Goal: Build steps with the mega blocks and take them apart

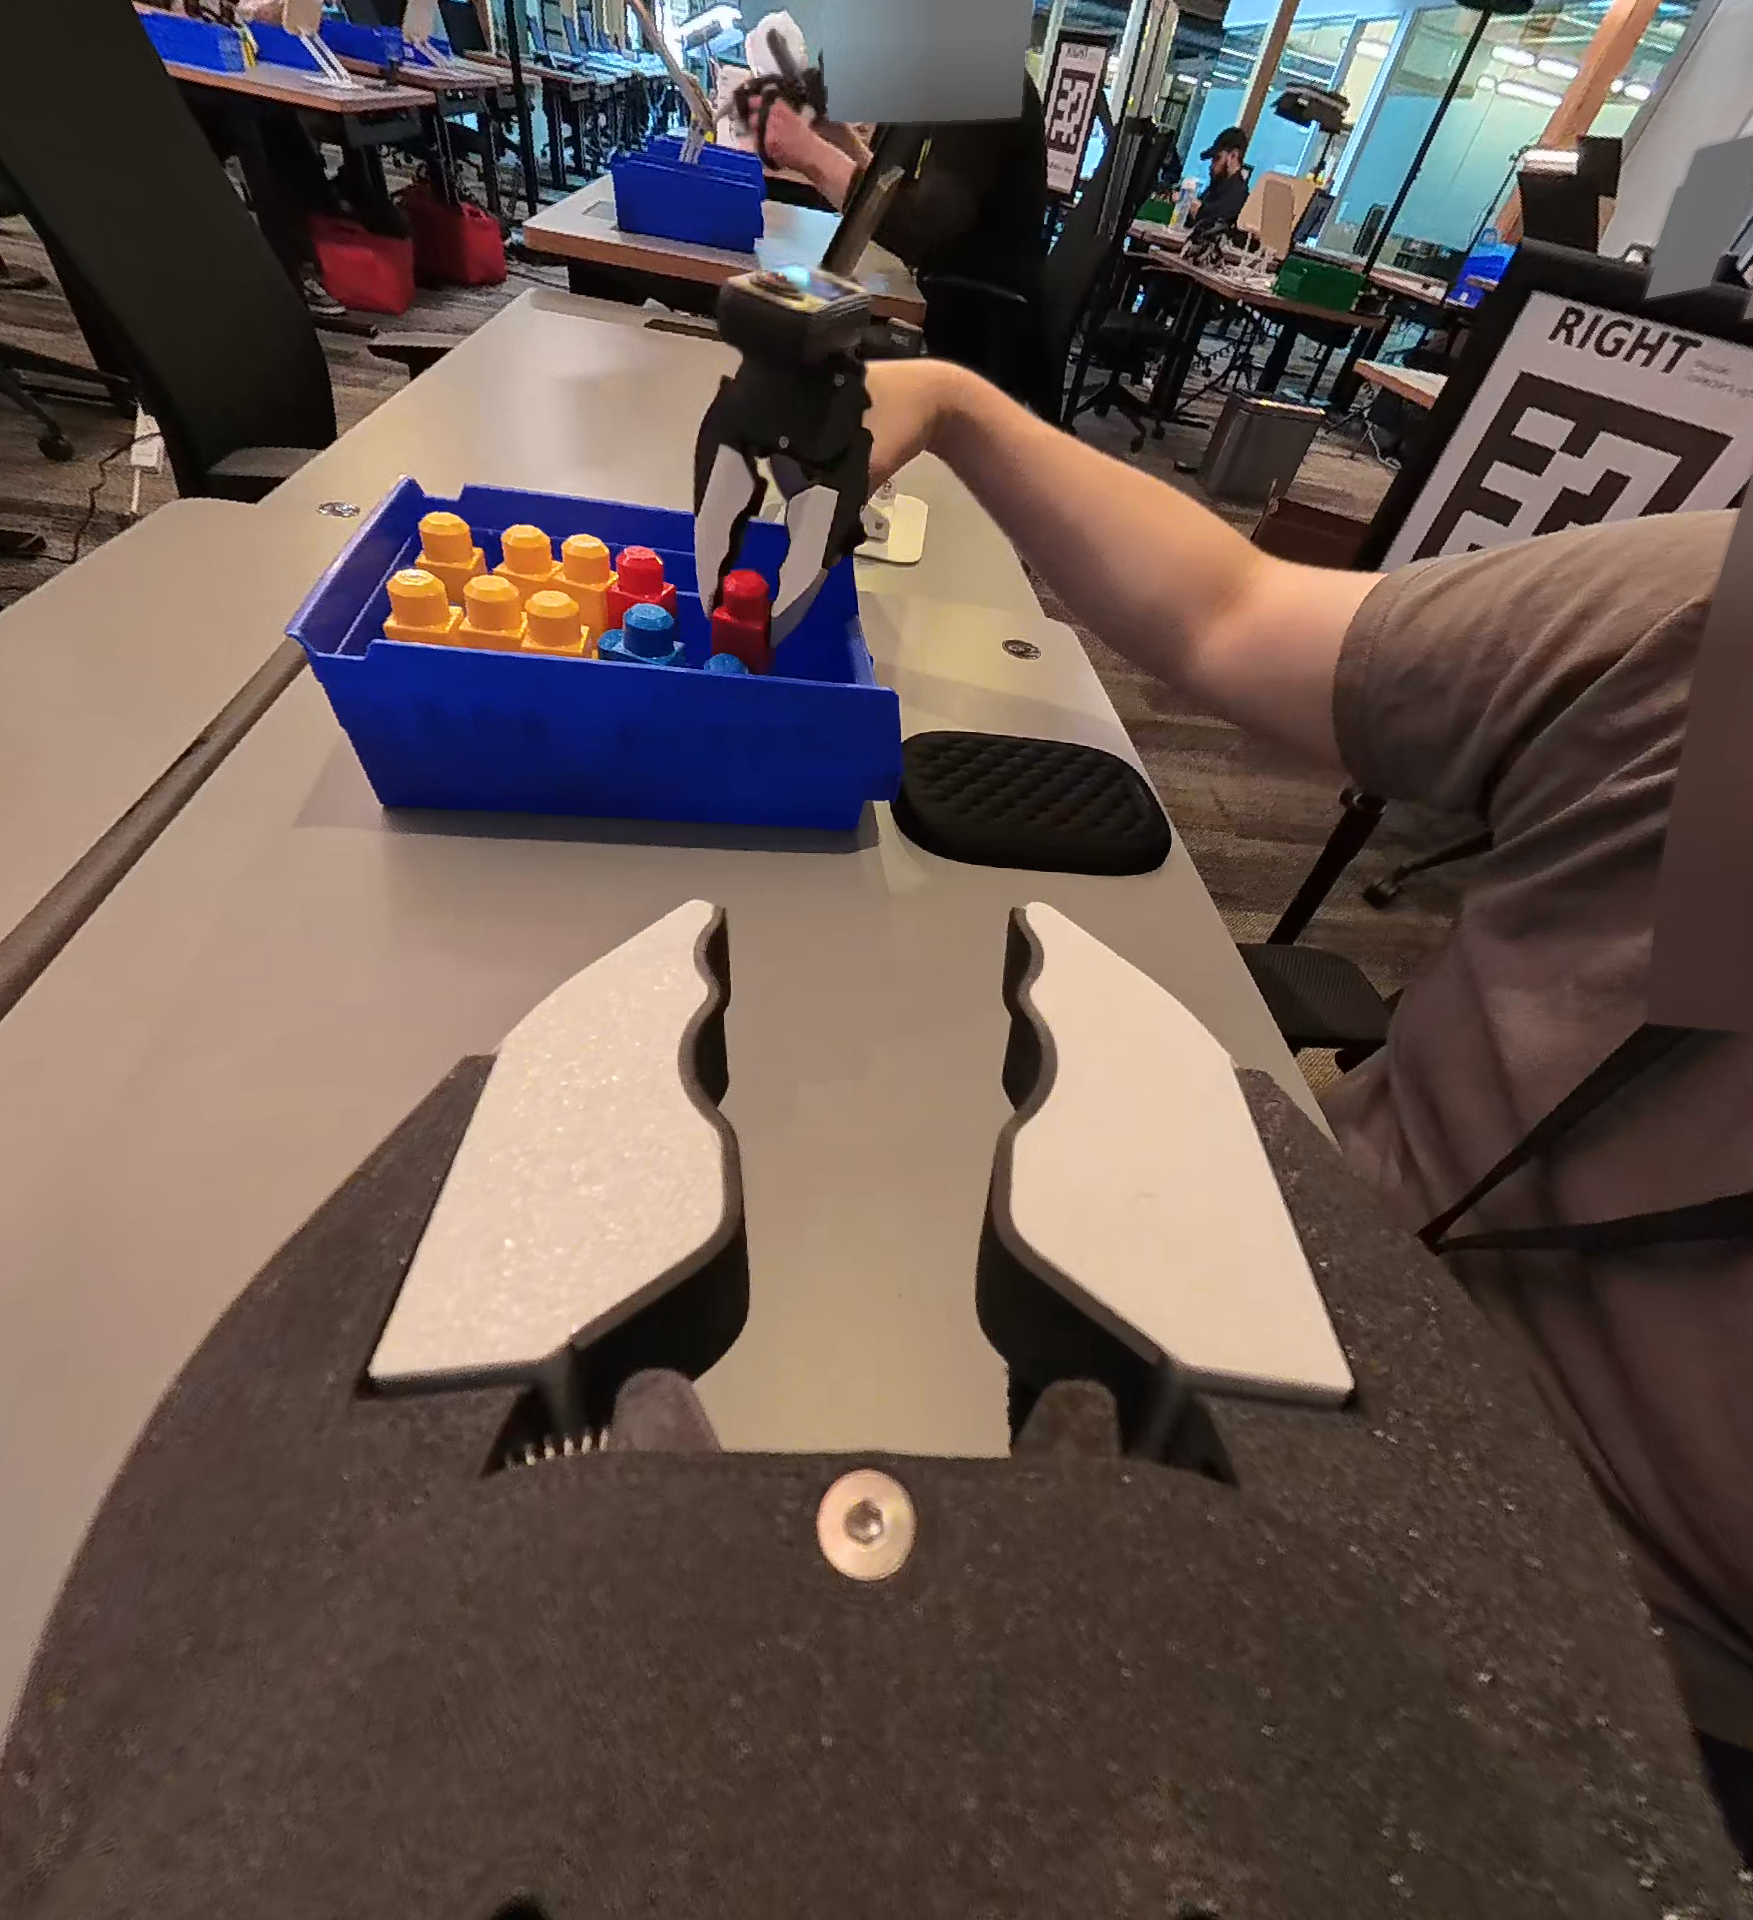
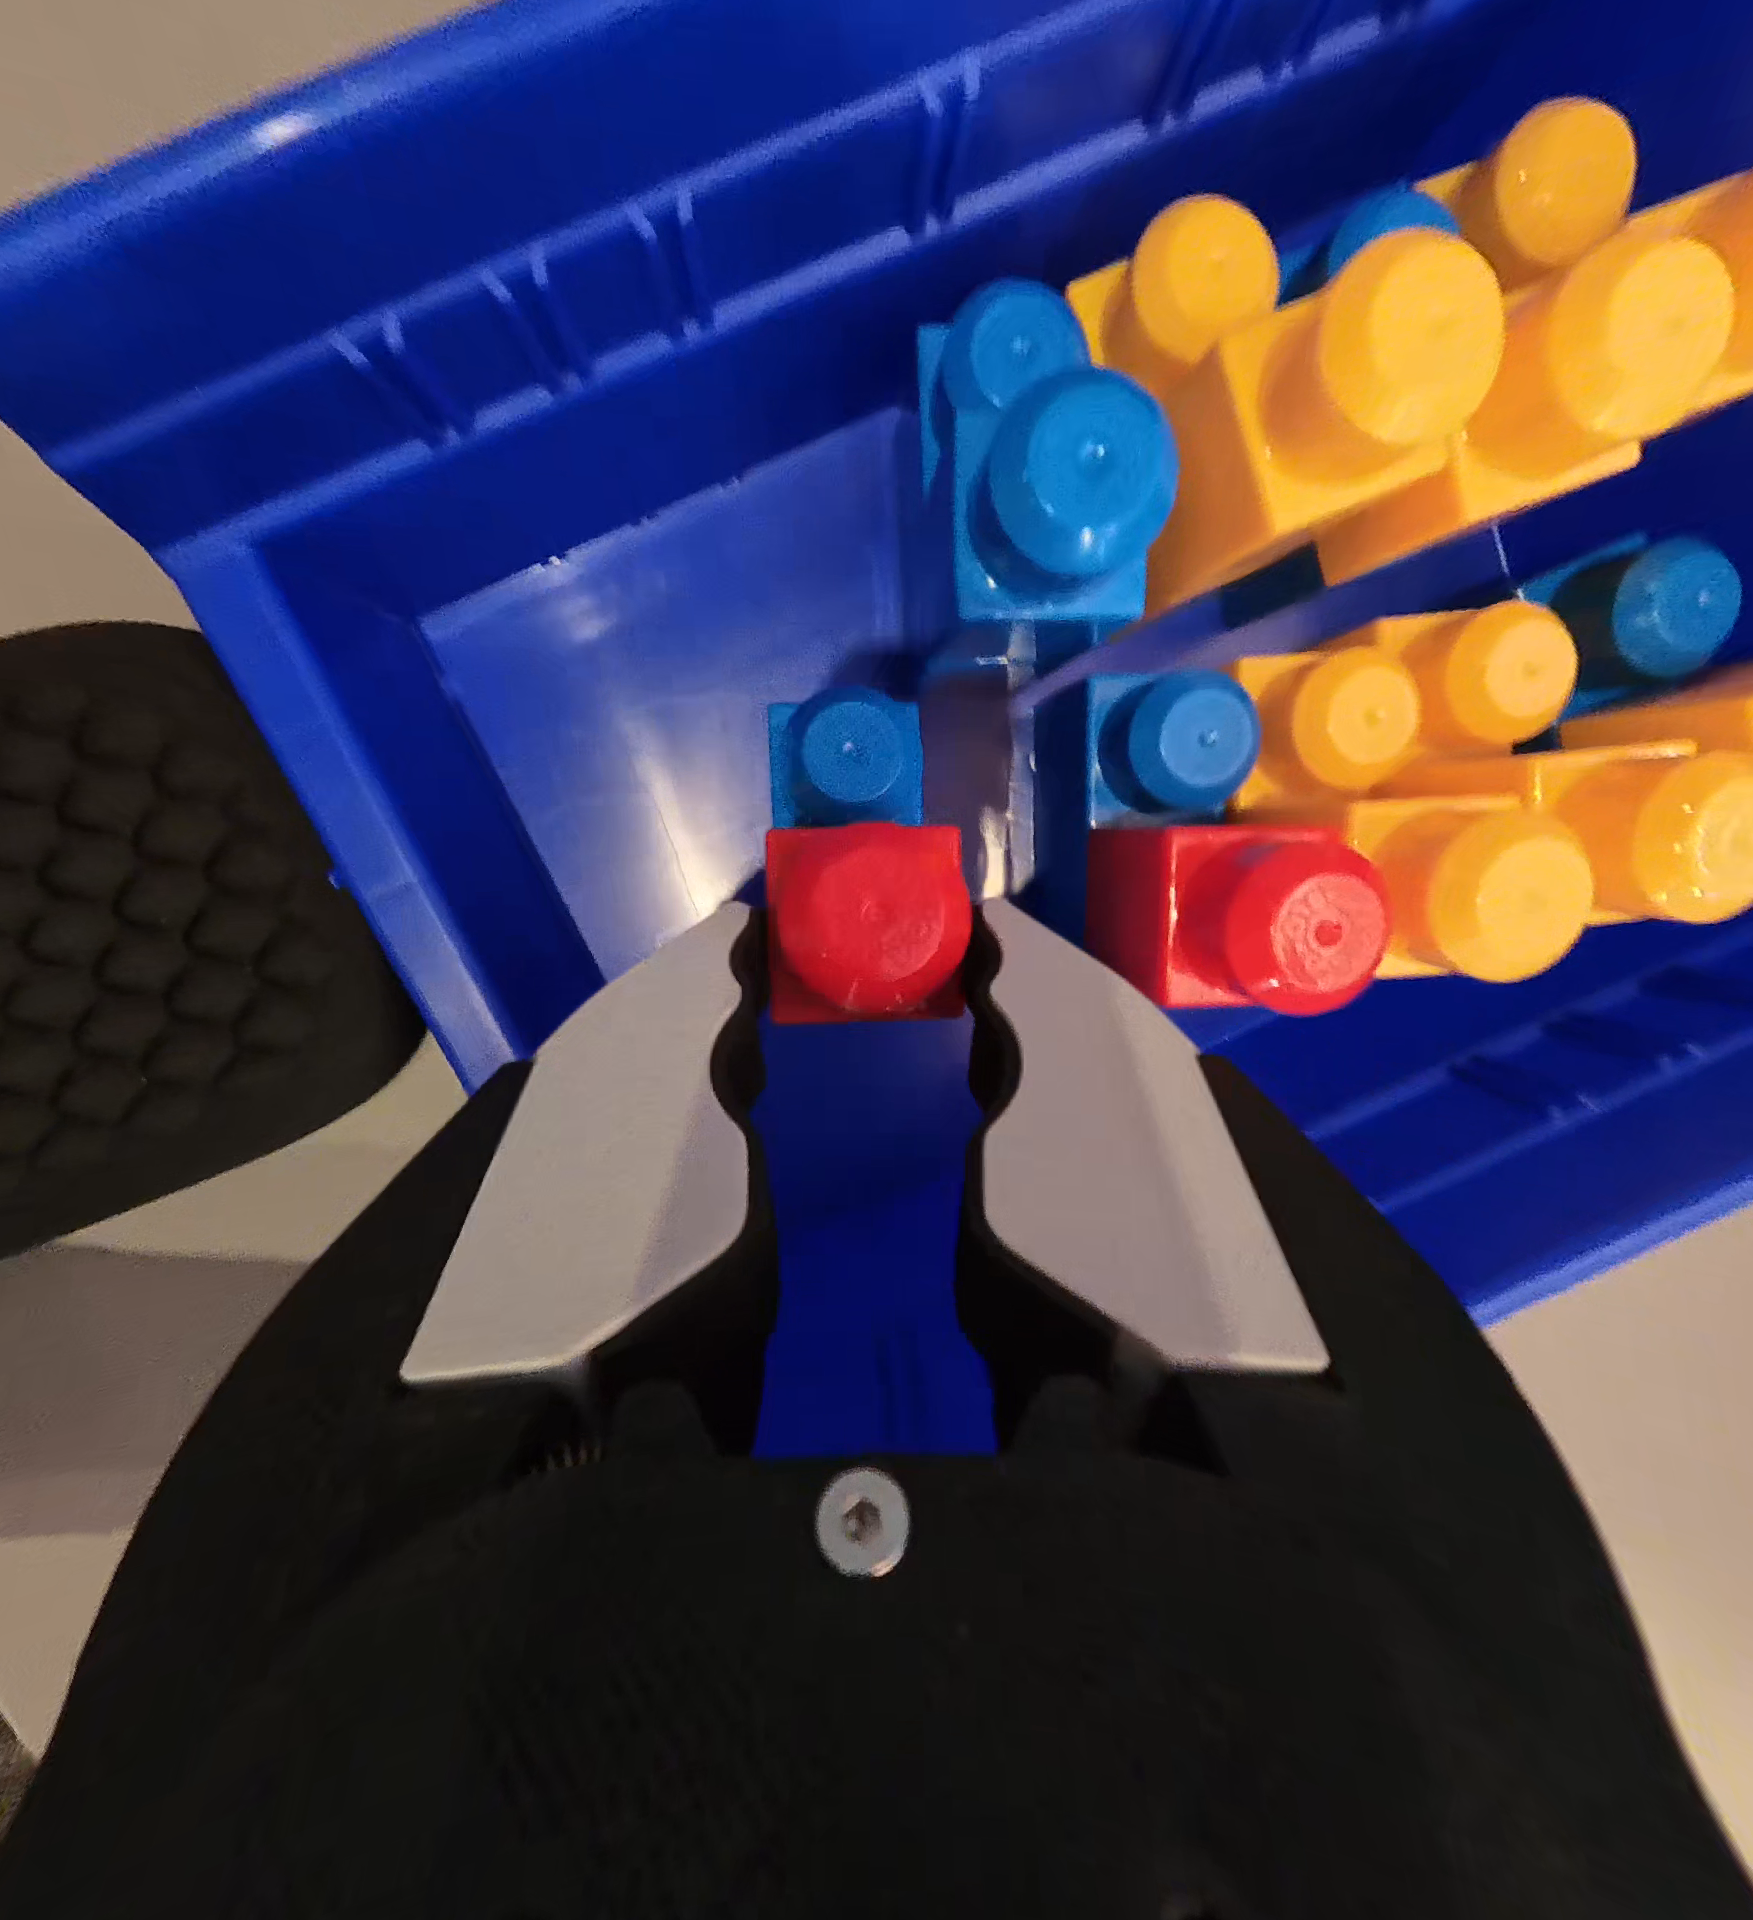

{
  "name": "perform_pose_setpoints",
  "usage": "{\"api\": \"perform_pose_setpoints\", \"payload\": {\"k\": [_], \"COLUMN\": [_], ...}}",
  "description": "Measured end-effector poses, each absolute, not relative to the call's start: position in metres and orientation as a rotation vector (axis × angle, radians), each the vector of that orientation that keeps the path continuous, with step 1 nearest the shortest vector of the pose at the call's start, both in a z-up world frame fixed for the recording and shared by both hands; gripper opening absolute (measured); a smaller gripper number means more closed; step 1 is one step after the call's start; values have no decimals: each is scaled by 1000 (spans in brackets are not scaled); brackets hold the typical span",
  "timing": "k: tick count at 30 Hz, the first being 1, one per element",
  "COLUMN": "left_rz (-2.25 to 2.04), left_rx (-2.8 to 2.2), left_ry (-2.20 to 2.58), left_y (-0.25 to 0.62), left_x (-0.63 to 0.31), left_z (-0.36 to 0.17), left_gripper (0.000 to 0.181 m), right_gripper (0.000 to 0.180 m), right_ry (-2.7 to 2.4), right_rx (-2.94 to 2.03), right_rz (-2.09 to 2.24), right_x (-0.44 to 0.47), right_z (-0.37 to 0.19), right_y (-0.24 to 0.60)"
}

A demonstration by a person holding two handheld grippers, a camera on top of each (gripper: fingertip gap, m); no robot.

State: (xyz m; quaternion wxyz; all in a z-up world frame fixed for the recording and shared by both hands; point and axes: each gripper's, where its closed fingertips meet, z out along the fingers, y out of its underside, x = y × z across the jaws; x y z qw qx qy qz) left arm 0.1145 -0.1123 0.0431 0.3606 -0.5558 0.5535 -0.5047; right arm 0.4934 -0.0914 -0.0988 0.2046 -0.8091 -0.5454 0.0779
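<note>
A blue bin (image 1: 591, 727) (image 2: 539, 312) stands on the grey table (image 1: 228, 1039). It holds yellow mega blocks (image 1: 498, 592) (image 2: 1423, 384), light blue blocks (image 1: 648, 629) (image 2: 1069, 468) and two red single blocks. My right gripper (image 1: 749, 623) (image 2: 864, 920) reaches down into the bin's right end. Its fingers press both sides of one red block (image 1: 744, 608) (image 2: 864, 925). The other red block (image 1: 640, 582) (image 2: 1267, 925) stands beside the yellow ones. My left gripper (image 1: 867, 914) is open and empty, low over bare table in front of the bin.
A black textured pad (image 1: 1033, 800) (image 2: 72, 914) lies just right of the bin. The person's arm (image 1: 1111, 540) stretches from the right over the table edge. A marker board (image 1: 1578, 447) stands at the right. A small white stand (image 1: 893, 525) sits behind the bin. About 40 centimetres separates my left fingertips from my right.
</note>
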Motion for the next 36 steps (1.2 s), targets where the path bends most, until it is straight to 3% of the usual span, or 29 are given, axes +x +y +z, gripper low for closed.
{"api": "perform_pose_setpoints", "payload": {"k": [17,23,30,36], "left_rz": [-1314,-1286,-916,-234], "left_rx": [-1466,-1429,-1447,-1723], "left_ry": [1433,1366,1103,803], "left_y": [-111,-105,-62,-7], "left_x": [116,99,18,-118], "left_z": [35,58,108,93], "left_gripper": [51,55,59,60], "right_gripper": [38,42,42,42], "right_ry": [-1849,-1832,-1627,-1281], "right_rx": [-2256,-2237,-2083,-1638], "right_rz": [-305,-373,-350,-96], "right_x": [513,515,493,408], "right_z": [-96,-88,-29,70], "right_y": [-68,-66,-62,-54]}}
